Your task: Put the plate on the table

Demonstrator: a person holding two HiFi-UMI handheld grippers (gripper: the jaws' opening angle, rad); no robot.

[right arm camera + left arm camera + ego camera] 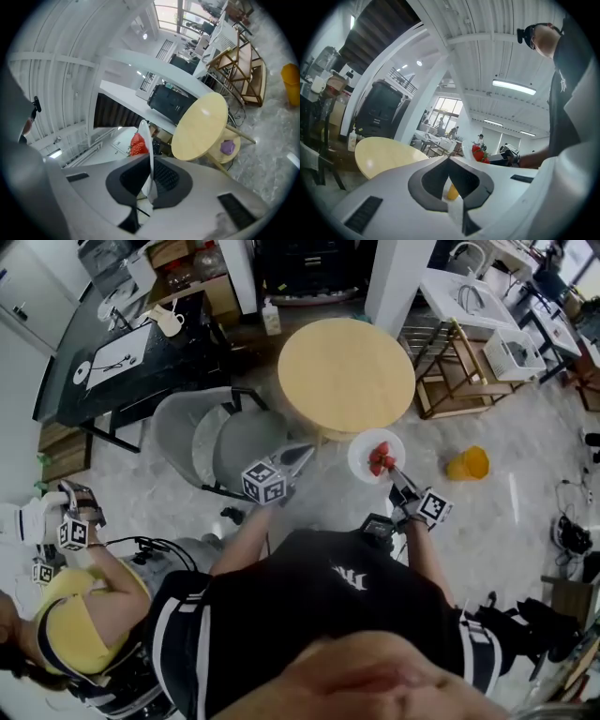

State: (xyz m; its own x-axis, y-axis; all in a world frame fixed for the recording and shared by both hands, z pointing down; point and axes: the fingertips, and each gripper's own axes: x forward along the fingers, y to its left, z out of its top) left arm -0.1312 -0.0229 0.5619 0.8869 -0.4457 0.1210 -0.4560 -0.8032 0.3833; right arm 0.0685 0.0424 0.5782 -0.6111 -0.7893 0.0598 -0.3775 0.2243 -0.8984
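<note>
A white plate (366,454) with red strawberries (381,459) hangs in the air just in front of the round wooden table (347,376). My right gripper (396,468) is shut on the plate's near rim. In the right gripper view the plate (146,136) stands edge-on between the jaws, with the strawberries (137,144) to its left and the table (201,125) beyond. My left gripper (305,452) hovers left of the plate, jaws together and empty. From the left gripper (449,160) the table (386,152) lies ahead at the left, the strawberries (479,153) at the right.
A grey chair (211,437) stands left of the round table. A yellow object (469,463) lies on the floor to the right, near a wooden rack (459,371). A black desk (122,352) is at the far left. Another person (84,615) with grippers sits at lower left.
</note>
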